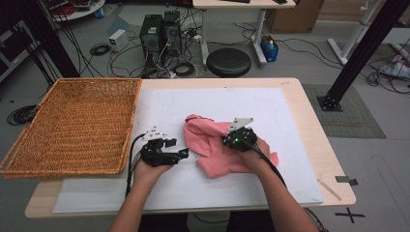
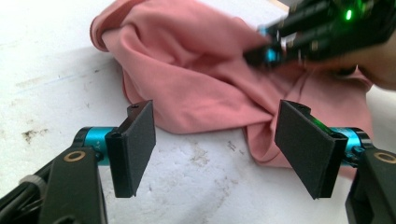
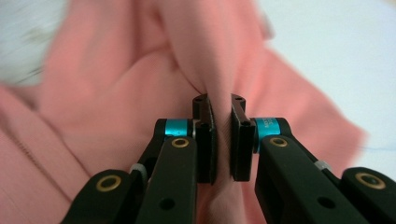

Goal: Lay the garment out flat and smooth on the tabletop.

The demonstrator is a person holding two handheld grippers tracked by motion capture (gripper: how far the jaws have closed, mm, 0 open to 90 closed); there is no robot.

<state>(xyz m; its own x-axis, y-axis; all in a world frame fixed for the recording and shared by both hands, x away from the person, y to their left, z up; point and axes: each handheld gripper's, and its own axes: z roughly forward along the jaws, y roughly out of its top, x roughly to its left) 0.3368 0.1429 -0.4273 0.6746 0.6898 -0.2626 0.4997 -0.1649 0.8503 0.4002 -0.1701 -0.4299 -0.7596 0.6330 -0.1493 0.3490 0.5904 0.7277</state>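
A crumpled pink cloth (image 1: 210, 142) lies on the white mat (image 1: 164, 108) at the middle of the table. My right gripper (image 1: 231, 137) sits on top of it, shut on a raised fold of the pink cloth (image 3: 219, 79) that runs up between its jaws. My left gripper (image 1: 186, 152) rests on the mat just left of the cloth's near edge, open, its pads (image 2: 137, 140) wide apart with only bare mat between them. In the left gripper view the pink cloth (image 2: 196, 74) lies just beyond the jaws, and the right gripper (image 2: 266, 51) shows blurred over it at top right.
A large wicker basket (image 1: 77, 123) stands at the table's left end, beside the mat. The mat's right part and near strip are bare. A stick (image 1: 329, 189) lies near the table's right front corner. Beyond the far edge, a black stool (image 1: 228, 62) stands on the floor.
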